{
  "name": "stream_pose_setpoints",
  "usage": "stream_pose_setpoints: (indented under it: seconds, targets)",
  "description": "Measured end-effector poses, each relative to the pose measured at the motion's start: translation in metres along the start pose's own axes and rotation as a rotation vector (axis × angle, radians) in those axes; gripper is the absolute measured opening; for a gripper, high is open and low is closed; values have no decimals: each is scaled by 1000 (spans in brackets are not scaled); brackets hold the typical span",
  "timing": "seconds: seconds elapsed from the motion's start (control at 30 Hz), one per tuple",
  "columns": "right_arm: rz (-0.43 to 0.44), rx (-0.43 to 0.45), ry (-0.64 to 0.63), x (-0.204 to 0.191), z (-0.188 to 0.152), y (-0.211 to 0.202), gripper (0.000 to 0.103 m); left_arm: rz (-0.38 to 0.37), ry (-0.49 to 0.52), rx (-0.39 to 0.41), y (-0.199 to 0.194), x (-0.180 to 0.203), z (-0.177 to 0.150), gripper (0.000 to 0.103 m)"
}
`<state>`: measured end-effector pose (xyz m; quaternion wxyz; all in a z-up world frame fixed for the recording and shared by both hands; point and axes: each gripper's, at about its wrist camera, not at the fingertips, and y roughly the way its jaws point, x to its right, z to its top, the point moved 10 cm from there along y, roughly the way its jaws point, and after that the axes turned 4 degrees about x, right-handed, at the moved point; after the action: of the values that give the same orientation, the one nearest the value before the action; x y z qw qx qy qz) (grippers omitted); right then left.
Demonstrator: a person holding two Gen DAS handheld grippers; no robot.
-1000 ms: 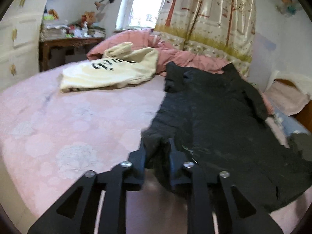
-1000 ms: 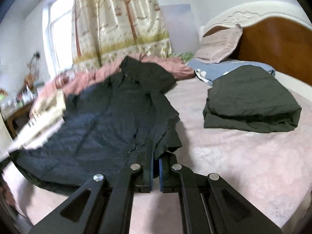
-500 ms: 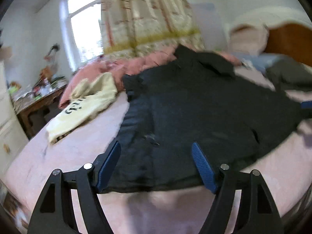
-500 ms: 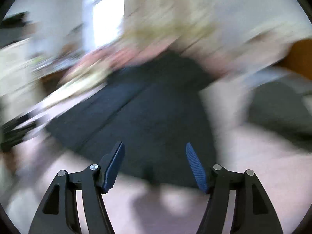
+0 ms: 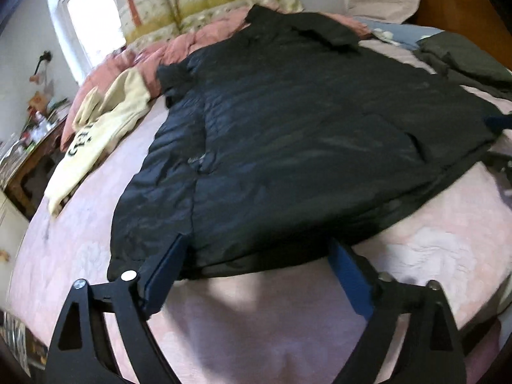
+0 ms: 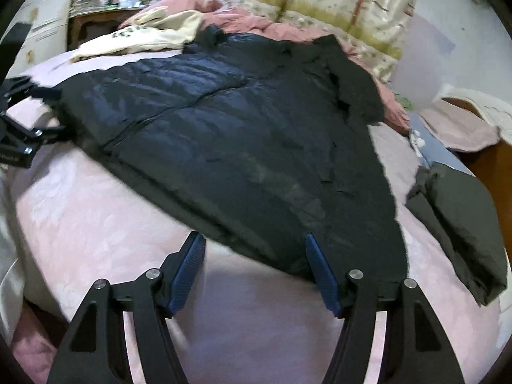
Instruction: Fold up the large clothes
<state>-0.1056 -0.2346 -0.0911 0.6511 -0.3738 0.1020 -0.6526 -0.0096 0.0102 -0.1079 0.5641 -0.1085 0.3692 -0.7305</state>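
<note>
2 sets of tongs stand open over the near hem of the black padded coat [image 5: 304,128], which lies spread flat on the pink bed [image 5: 256,336]: the left tongs [image 5: 256,256] have just been opening and hold nothing; the right tongs [image 6: 254,252] likewise grip nothing. Judged by its quilted sheen, the coat is soft, bulky, light and slippery; a hold on the hem corners or side seams looks soundest. A folded dark garment [image 6: 457,220] lies beside it.
</note>
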Motion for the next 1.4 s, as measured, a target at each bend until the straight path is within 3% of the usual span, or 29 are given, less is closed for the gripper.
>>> stream_pose_setpoints:
  seconds: [0.13,0.3,0.4,0.57,0.7,0.83,0.93,1.0,1.03,1.07,1.1,1.13,1.2,1.27,1.4]
  targets:
    - [-64,-15,43,16,-2,5,68,25,-71,-25,1,-17,-11,92]
    - [-120,-25,98,36,-3,6,68,-145,-101,-72,-29,-7,-37,90]
    - [-108,-28,115,40,-4,2,68,-60,-113,-96,-23,-17,-41,88]
    - [-97,-47,112,37,-7,-2,68,-19,-115,-158,-7,-18,-44,90]
    - [-105,-49,89,33,-8,-2,68,40,-93,-87,-5,-20,-31,88]
    - [-100,-53,102,33,-9,1,68,79,-67,43,0,-23,-8,61]
    - [-91,-68,117,34,-11,7,74,89,-29,78,-2,-18,-3,55]
    - [-78,-65,132,35,-12,10,74,98,-10,67,1,-17,-4,38]
    - [-74,-58,137,35,-11,11,74,109,-3,57,4,-18,-5,19]
    - [-63,-50,136,34,-10,11,59,118,-3,51,4,-18,-7,8]
    - [-39,-40,136,32,-8,9,22,118,-6,58,2,-19,-6,8]
    - [-46,-31,132,31,-7,7,11,123,-13,77,-4,-20,-4,6]
    - [-76,0,122,33,-5,-5,6,125,-31,98,-21,-23,-5,5]
    - [-31,18,136,29,-4,-22,6,126,-63,96,-40,-28,-11,5]
    - [39,7,116,10,-19,-62,6,58,-143,18,-71,-36,-28,5]
